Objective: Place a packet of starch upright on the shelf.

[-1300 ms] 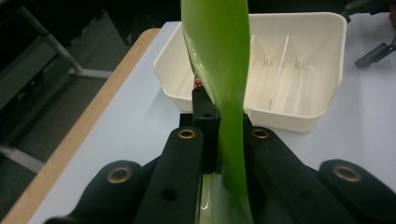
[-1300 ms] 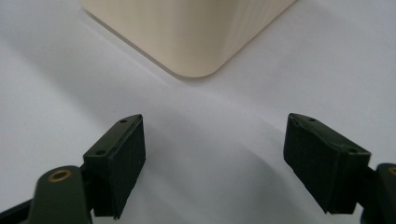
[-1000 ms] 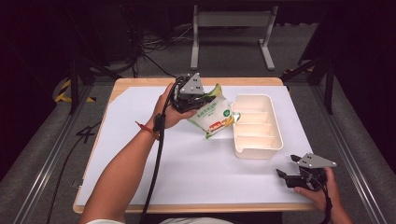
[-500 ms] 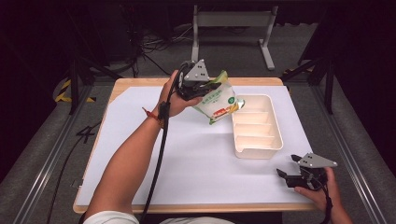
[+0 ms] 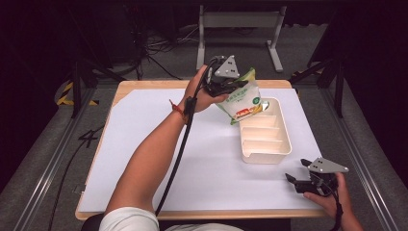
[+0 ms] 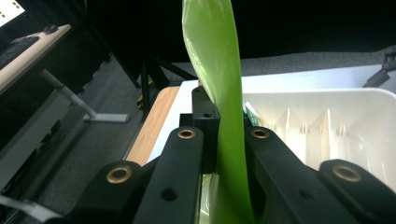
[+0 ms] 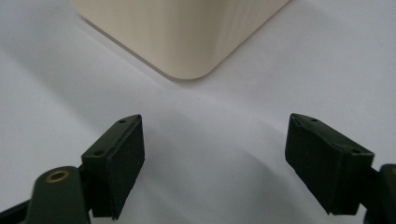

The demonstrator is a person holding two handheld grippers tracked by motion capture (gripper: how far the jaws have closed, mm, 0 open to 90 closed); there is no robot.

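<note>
- Left gripper [image 5: 234, 85]: clamped on the top edge of a green-and-white snack bag [image 5: 240, 102], jaws pinching the green seal tight in the left gripper view; bag [image 6: 219, 93] stands between them.
- Bag is off the table, hanging tilted over the far end of the cream divided tray [image 5: 281, 144], lower corner just above or touching the far compartment; can't tell which.
- Done so far, judging by the pics: bag picked up and brought to the tray.
- Left to do, prob.: lower it into a compartment, let go, pull the hand back.
- Tray compartments look empty otherwise; white dividers [image 6: 327, 126] seen just behind the bag.
- Right gripper [image 5: 299, 178]: idle near the front right table corner, jaws wide apart w/ nothing between; tray's near corner [image 7: 187, 46] sits ahead of it, apart.
- White sheet [image 5: 144, 144] covers the table.
</note>
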